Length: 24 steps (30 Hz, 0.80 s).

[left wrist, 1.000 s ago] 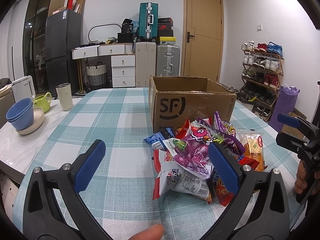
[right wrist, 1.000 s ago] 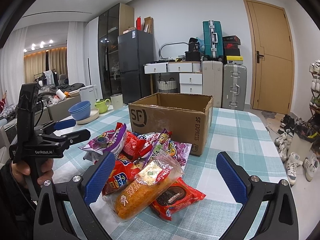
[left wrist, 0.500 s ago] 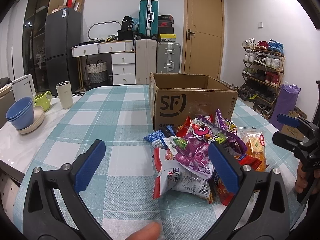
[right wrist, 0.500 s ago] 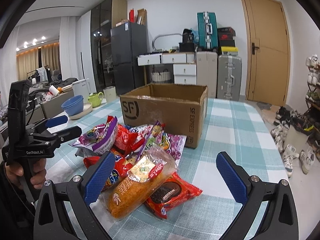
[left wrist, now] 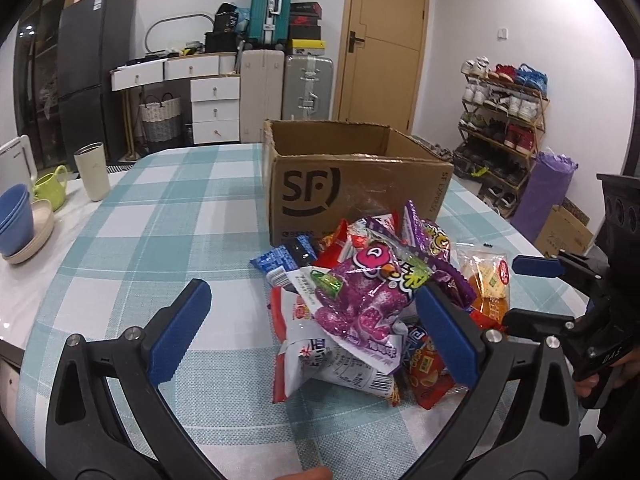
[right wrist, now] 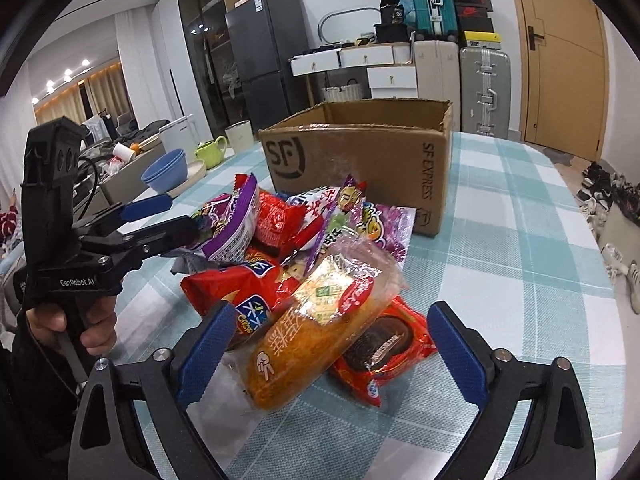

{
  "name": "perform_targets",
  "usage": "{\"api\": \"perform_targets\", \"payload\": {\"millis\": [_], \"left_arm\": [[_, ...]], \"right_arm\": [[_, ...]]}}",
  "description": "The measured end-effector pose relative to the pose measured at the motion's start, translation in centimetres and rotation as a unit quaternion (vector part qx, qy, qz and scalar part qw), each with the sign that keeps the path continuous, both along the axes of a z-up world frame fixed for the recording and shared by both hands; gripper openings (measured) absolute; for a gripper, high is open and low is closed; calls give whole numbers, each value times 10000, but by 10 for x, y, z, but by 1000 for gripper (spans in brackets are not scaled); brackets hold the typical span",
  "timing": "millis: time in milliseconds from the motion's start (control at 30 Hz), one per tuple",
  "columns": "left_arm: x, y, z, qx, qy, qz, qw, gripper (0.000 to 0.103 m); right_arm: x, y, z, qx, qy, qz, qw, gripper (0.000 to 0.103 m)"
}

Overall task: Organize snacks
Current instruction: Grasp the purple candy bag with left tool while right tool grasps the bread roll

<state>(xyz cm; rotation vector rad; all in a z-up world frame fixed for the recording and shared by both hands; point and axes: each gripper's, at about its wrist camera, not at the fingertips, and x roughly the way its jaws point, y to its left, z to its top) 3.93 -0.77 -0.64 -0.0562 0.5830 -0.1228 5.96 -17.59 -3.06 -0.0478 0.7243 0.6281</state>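
Observation:
A heap of snack packets lies on the checked tablecloth (left wrist: 168, 216) in front of an open cardboard box (left wrist: 360, 184) (right wrist: 352, 160). A purple candy bag (left wrist: 360, 300) tops the heap in the left wrist view. My left gripper (left wrist: 310, 290) is open just short of it, with the bag's near end between the fingers. An orange bread packet (right wrist: 312, 332) and a red cookie packet (right wrist: 384, 356) lie nearest the right gripper (right wrist: 332, 312). Its jaws are closing around the bread packet, and the pads do not press on it. Each gripper also shows in the other's view: the left gripper (right wrist: 176, 214), the right gripper (left wrist: 516, 292).
Blue bowls on a plate (left wrist: 16, 224), a green mug (left wrist: 50, 190) and a white tumbler (left wrist: 92, 172) stand at the table's left side. Beyond the table are suitcases (left wrist: 306, 88), a door and a shoe rack (left wrist: 500, 120). A hand (right wrist: 92, 328) holds the left gripper's handle.
Both grippers have come closer to the snack heap and tipped downward. The right gripper's jaws have narrowed a little around the bread packet.

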Motion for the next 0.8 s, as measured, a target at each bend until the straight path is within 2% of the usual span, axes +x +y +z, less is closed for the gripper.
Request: {"api": "perform_targets", "payload": {"millis": [67, 200, 300, 400, 633, 700, 767, 800], "left_arm": [[2, -4, 1, 7, 13, -133, 9999, 102], [11, -13, 3, 92, 37, -344, 9994, 102], [19, -16, 1, 73, 136, -511, 9986, 102], [28, -17, -3, -18, 221, -641, 9977, 97], [42, -23, -13, -226, 522, -985, 9935, 70], [40, -25, -14, -268, 483, -1016, 9933, 64], [37, -27, -13, -323, 450, -1094, 9925, 47], [36, -28, -12, -341, 444, -1142, 9919, 47]], "right_arm": [[1, 2, -1, 7, 61, 63, 10000, 86], [3, 7, -3, -7, 140, 153, 9998, 84], [4, 12, -5, -53, 201, 205, 9996, 75], [5, 17, -8, -91, 242, 281, 9993, 70], [6, 16, -11, -48, 278, 287, 9992, 55], [7, 15, -11, -7, 292, 290, 9992, 51], [7, 14, -10, 29, 291, 297, 9991, 47], [7, 14, -10, 25, 290, 303, 9991, 47]]}}
